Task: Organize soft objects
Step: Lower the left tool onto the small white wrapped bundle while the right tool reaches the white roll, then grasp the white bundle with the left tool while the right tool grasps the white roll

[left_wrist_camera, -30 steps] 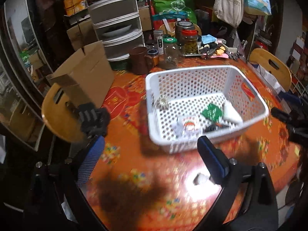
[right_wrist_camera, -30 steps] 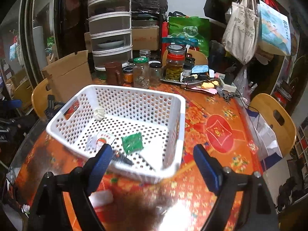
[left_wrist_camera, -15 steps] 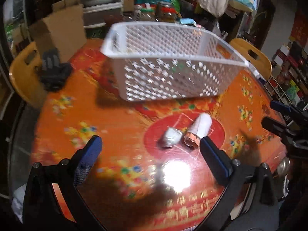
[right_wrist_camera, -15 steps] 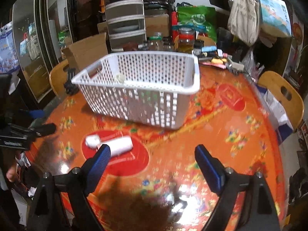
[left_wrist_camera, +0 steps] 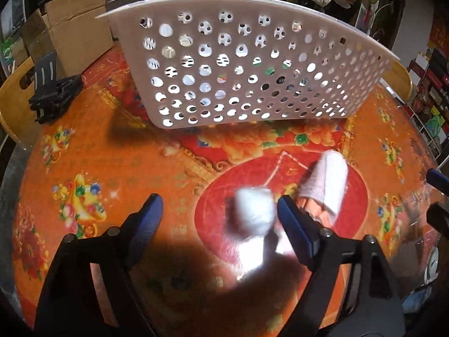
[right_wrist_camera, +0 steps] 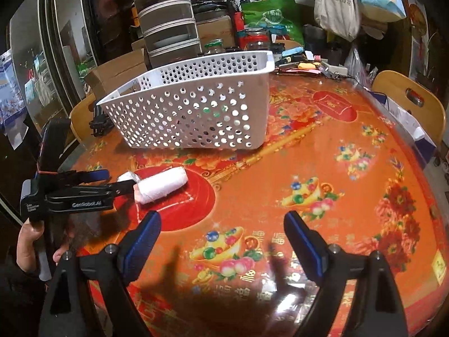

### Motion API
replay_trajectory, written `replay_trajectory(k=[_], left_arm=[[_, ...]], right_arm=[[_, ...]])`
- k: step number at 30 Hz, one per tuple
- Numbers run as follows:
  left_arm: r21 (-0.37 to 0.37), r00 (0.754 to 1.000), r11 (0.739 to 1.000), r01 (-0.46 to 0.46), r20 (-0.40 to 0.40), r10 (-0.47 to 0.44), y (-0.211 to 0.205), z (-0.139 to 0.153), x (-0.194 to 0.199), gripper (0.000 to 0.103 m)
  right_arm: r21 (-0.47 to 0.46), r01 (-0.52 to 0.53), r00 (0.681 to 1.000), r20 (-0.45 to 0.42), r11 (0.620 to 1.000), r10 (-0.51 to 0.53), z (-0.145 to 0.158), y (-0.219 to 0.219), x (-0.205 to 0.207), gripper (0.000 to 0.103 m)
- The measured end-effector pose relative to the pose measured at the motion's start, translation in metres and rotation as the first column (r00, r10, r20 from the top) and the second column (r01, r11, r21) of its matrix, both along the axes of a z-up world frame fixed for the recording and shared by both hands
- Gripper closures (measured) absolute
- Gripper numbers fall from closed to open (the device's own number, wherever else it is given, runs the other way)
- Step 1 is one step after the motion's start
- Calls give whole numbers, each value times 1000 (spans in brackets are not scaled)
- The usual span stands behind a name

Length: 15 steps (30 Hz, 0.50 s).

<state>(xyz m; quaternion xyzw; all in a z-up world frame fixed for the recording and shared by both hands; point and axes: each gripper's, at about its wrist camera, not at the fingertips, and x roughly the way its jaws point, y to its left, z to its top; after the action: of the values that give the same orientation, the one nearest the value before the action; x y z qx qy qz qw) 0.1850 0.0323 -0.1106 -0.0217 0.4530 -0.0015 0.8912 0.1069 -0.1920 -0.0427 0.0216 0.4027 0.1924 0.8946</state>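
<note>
Two soft things are still out on the worktop [right_wrist_camera: 350, 129]: a small white wrapped ball [left_wrist_camera: 254, 210] and a rolled white towel [left_wrist_camera: 327, 186] with a pinkish end, lying just beside each other on the red circle of the tablecloth. The white perforated basket [right_wrist_camera: 193, 118] sits behind them, well apart, with a few small items showing through its holes.

The left claw [left_wrist_camera: 220, 214] is wide open and low over the cloth, and the ball sits between its fingers, closer to the right-hand finger. Nothing is gripped yet as far as I can tell. In the right wrist view the left claw [right_wrist_camera: 112, 181] reaches in from the side with its tips at the ball and the near end of the towel. The right claw [right_wrist_camera: 223, 231] is also wide open, holds nothing and hovers over bare tablecloth, away from both items.

What I'd worry about:
- The ball is off-centre in the left claw, so closing now could push it sideways instead of pinching it, and it looks like something that rolls.
- The towel touches or nearly touches that same finger, so the claw might catch the towel's end along with the ball and drag it or unroll it.
- The wrapping looks slick, so a light squeeze could let it slip on the way to the basket.
- The view is blurry, so how the tips line up is a bit of a guess.
</note>
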Motion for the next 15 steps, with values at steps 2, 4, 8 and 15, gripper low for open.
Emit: replay_trajectory(k=[2,4,8,15], left_arm=[[14,1000,1000,7,10,-7,-3,-2,4,28],[11,1000,1000,10,19,-10,-4,-1,5,41],[5,1000,1000,15,21,-15,-1,4,1,77],[-22,999,1000,-18,48,19,25,4,-19,77]], right_arm=[[9,-4,1000,-7,1000,4,-2,4,2,14],[9,-11,1000,-13,1000,11,-5,11,4,14],[11,-22,999,-35,1000,22,-12,27,9,14],[-6,-84,994,-67,996,83,-23,69,19,14]])
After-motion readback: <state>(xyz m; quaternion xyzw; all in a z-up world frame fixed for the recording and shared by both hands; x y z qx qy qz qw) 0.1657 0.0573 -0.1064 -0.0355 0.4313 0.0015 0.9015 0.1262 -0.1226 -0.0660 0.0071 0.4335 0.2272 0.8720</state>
